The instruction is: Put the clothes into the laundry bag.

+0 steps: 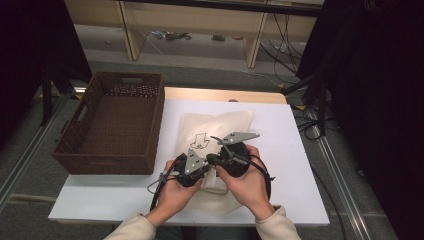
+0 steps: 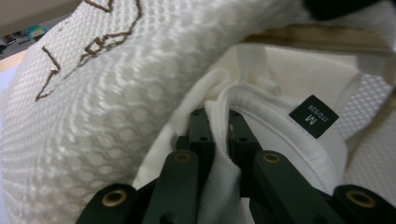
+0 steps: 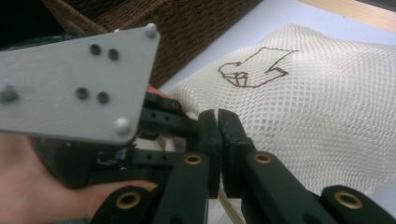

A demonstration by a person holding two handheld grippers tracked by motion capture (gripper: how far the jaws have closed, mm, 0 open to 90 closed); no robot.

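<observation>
Left gripper view: left tongs (image 2: 218, 133) are pinching a white garment collar (image 2: 280, 126) inside the cream mesh laundry bag (image 2: 116, 93); right tongs (image 3: 218, 135) are clamping the bag's rim. Thin fabric risks slipping free.

Off to the left of my hand-held gripper (image 1: 192, 162) and a little ahead of it stands a dark brown wicker basket (image 1: 67, 152), rectangular, with a handle slot cut into each end wall. It rests on the bench (image 1: 280, 120), whose top is white with a strip of pale wood showing along the far edge. Beyond the bench, straight ahead of my hand-held gripper, a light wooden shelf unit (image 1: 252, 47) stands on the grey floor, with small items lying under it that are too blurred to name. Black cables (image 1: 287, 47) trail across the floor ahead and to the right. Metal rails (image 1: 337, 172) run along the floor on both sides of the bench.
</observation>
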